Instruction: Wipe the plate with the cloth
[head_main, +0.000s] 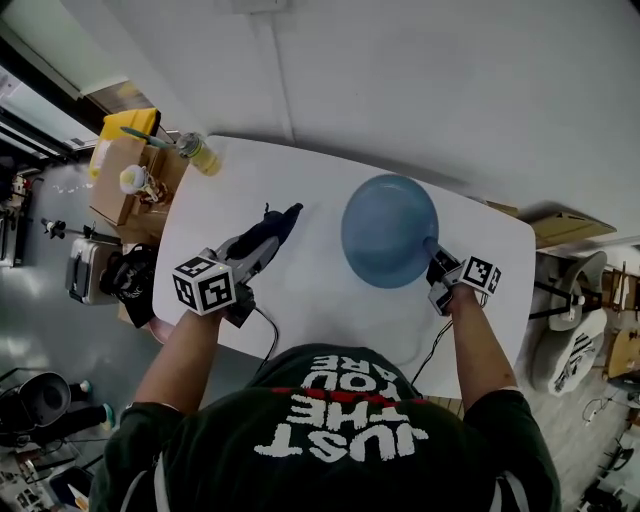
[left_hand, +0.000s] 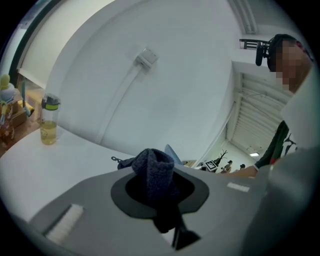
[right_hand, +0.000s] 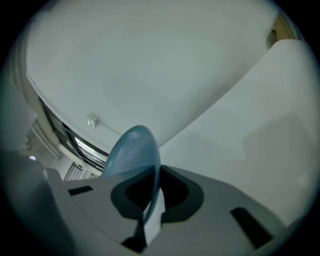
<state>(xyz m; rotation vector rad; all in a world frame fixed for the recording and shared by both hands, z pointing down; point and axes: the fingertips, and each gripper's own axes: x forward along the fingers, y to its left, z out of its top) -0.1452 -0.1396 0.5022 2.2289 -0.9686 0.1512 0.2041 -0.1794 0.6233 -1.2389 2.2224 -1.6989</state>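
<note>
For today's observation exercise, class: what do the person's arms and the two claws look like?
The left claw and right claw have grey bodies with black jaw recesses. Each bears a white cube with black square markers and trails a dark cable. The person wears a dark short-sleeved T-shirt with white lettering.

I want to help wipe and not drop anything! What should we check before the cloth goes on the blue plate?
1. Cloth held: ok, the left gripper is shut on it.
2. Plate held: ok, the right gripper is shut on its rim.
3. Cloth touching the plate: not ok, bare table shows between them.
4. Bottle out of the way: ok, it stands at the table's far left corner.
5. Where the plate is dirty: cannot tell.
</note>
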